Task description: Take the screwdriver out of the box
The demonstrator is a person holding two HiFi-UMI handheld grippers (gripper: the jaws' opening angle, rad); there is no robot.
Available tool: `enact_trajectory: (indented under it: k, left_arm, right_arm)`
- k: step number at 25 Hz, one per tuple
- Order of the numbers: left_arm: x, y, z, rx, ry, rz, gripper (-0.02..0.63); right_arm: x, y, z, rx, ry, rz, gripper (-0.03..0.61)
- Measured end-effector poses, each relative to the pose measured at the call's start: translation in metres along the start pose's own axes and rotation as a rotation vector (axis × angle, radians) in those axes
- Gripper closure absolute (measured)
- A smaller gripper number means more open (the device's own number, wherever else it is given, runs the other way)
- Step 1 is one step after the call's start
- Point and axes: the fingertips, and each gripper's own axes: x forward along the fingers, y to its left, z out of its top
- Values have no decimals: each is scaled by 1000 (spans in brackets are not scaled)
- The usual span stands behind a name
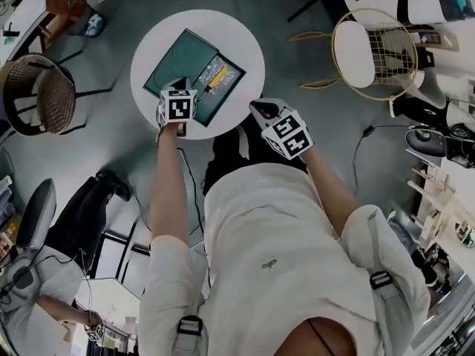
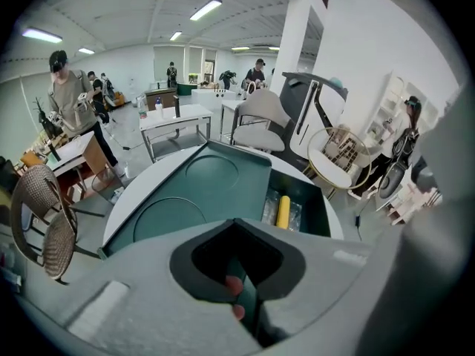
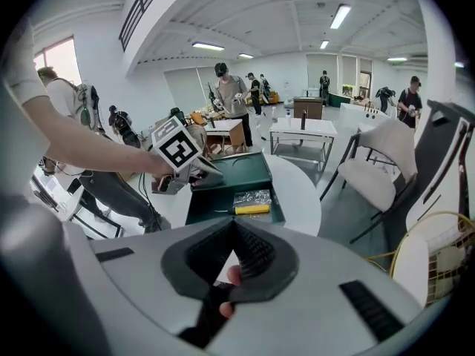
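Note:
An open dark green box (image 1: 182,65) lies on a round white table (image 1: 245,50), its lid folded out to the left. The screwdriver (image 1: 215,76), with a yellow handle, rests in the box's tray on a clear plastic bag; it also shows in the left gripper view as the screwdriver (image 2: 283,211) and in the right gripper view as the screwdriver (image 3: 251,209). My left gripper (image 1: 181,87) sits at the box's near edge, shut on the box wall (image 2: 245,291). My right gripper (image 1: 261,111) hangs off the table's near right side, shut and empty, well short of the box (image 3: 237,173).
A wicker chair (image 1: 37,95) stands left of the table. A white chair with a gold wire frame (image 1: 371,50) stands to the right, and a cable (image 1: 364,143) trails on the floor. A seated person (image 1: 82,221) is at lower left.

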Motion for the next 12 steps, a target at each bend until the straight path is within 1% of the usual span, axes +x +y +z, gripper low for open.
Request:
enact_trajectory:
  k: [1,3,6,9,12]
  left_arm:
    - [-6,-3,2,5,-21,0,603]
    - [-23,-11,5,-17,-63,-1,603]
    - [-49,-19,0,-79,-113,0,603]
    - [-78,-29,-9,-155,-164,-2,603]
    - [-105,-45,-11,-232,-229,-7,603]
  right_arm:
    - [-4,0,3,-8,-5,-2,572]
    - [-10,-1,8,-25,-13,-2,572]
    - [-10,-4,16,-57,-24,10,572]
    - [-4,-3,23,-100,-19,42,572]
    - [4,-2,28,-183,10,98,572]
